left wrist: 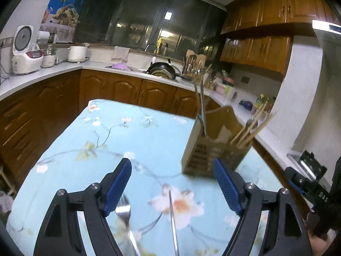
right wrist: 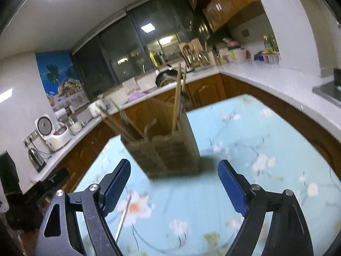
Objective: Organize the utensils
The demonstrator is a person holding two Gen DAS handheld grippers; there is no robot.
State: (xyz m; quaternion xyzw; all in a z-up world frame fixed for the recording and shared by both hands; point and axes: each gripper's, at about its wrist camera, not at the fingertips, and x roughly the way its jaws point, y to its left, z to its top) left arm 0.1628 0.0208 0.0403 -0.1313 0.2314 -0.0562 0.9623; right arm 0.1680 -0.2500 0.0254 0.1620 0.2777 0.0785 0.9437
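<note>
From my left gripper point(left wrist: 172, 183), fingers apart and empty, a fork point(left wrist: 124, 210) and a slim metal utensil point(left wrist: 173, 217) lie just below; the wooden utensil holder point(left wrist: 213, 149) stands ahead-right.

My right gripper point(right wrist: 173, 184), also spread, faces that holder point(right wrist: 168, 149). I judge a pickup comes next: lower, close on the fork.

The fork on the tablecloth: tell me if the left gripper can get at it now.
Probably yes. The fork lies bare just under the open left gripper, beside its left jaw, nothing covering it.
</note>
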